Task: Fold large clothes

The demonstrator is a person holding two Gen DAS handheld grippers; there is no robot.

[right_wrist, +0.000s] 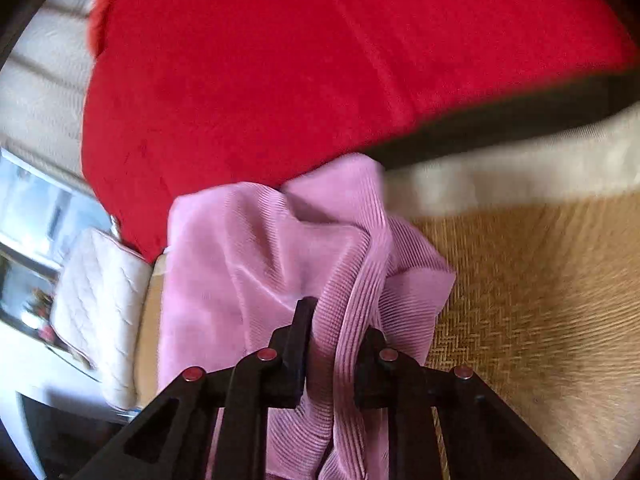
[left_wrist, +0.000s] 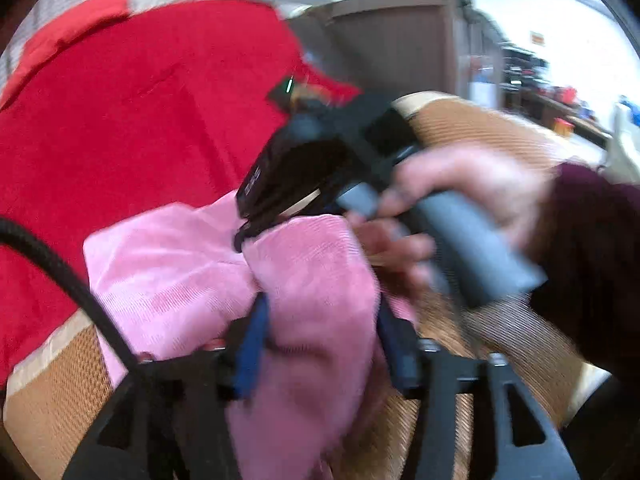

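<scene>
Pink ribbed cloth, the garment (left_wrist: 200, 276) being folded, lies bunched on a woven straw mat (left_wrist: 492, 136) with a red blanket (left_wrist: 140, 100) behind it. The left tool (left_wrist: 320, 340) stands spread, with the pink bunch between its blue-padded fingers (left_wrist: 250, 344) but apparently not squeezed, probably so it can let go or take a fresh hold. To its right, the right tool (right_wrist: 334, 344), held in a person's hand (left_wrist: 460, 200), is pressed together on a ridge of the cloth (right_wrist: 352, 292), likely to lift that fold.
</scene>
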